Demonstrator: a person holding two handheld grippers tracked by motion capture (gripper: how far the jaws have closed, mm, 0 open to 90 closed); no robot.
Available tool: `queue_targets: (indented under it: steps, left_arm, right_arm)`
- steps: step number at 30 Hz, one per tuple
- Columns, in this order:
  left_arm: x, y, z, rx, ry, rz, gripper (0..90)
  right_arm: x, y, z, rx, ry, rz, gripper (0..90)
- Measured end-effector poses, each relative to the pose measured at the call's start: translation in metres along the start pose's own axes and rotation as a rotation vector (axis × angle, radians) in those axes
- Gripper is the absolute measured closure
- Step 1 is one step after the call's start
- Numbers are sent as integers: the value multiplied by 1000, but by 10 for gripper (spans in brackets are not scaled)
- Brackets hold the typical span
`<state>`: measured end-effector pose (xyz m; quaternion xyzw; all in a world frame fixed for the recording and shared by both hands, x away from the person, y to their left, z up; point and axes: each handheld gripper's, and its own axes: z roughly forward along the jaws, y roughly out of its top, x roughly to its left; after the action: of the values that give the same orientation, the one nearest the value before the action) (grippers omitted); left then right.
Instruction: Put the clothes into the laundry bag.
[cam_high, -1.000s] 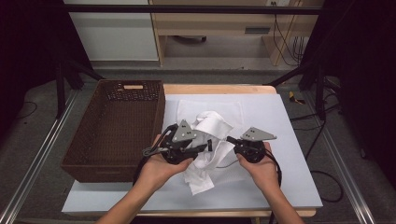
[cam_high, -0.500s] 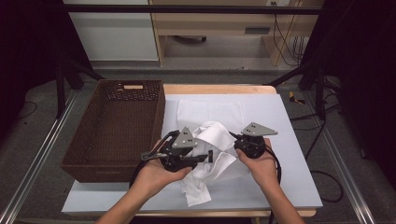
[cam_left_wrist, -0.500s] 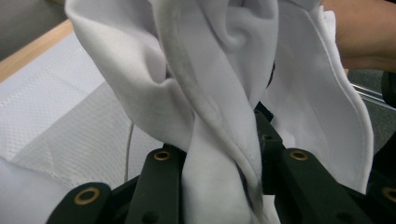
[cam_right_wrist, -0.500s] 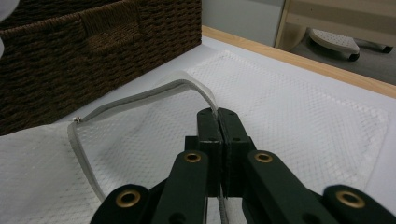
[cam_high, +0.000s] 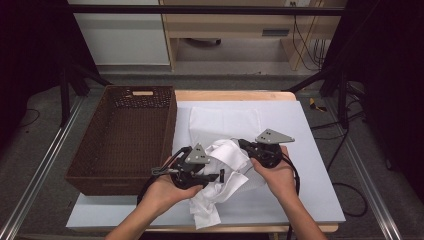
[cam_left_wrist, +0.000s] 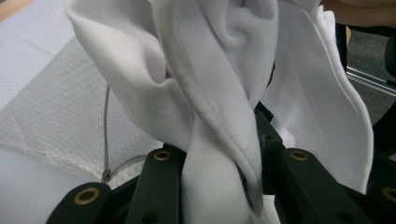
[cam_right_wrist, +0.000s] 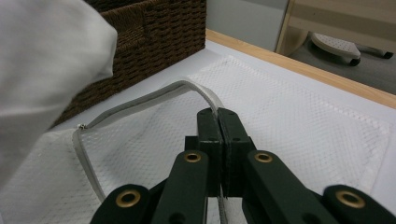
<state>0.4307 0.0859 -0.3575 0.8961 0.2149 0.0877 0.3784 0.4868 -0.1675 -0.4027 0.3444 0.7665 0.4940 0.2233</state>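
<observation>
Looking down from the high view first: we see the white garment (cam_high: 220, 182) bunched near the front of the table (cam_high: 320, 200), just right of the brown wicker basket (cam_high: 122, 137), which we use as landmark. A white mesh laundry bag (cam_high: 222, 122) lies flat behind the garment, beside the basket's right wall. Left gripper (cam_high: 212, 176) sits close to the basket's front right corner, jaws buried in the cloth. Right gripper (cam_high: 244, 145) is farther from the basket, on the other side of the bunched cloth, pointing back toward it. Both hands on the tools.

Left gripper view: we have white garment (cam_left_wrist: 210, 93) folds rising straight from between the jaws; the left gripper (cam_left_wrist: 219, 182) is clamped on that fabric. Mesh bag (cam_left_wrist: 56, 116) with its zipper lies below, to the left.

Right gripper view: right gripper (cam_right_wrist: 218, 126) has its jaws pressed together on the grey zipper edge (cam_right_wrist: 140, 100) of the mesh bag (cam_right_wrist: 299, 121), lifting it into an arch. Basket (cam_right_wrist: 144, 42) stands just beyond the bag, upper left. A blurred lobe of garment (cam_right_wrist: 46, 60) hangs in front of the basket.
</observation>
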Motion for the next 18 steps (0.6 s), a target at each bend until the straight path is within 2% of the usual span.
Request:
queue_targets:
  steps: [18]
  left_arm:
    - [5, -13, 17, 35, -13, -23, 694]
  right_arm:
    - [4, 1, 0, 28, -6, -41, 892]
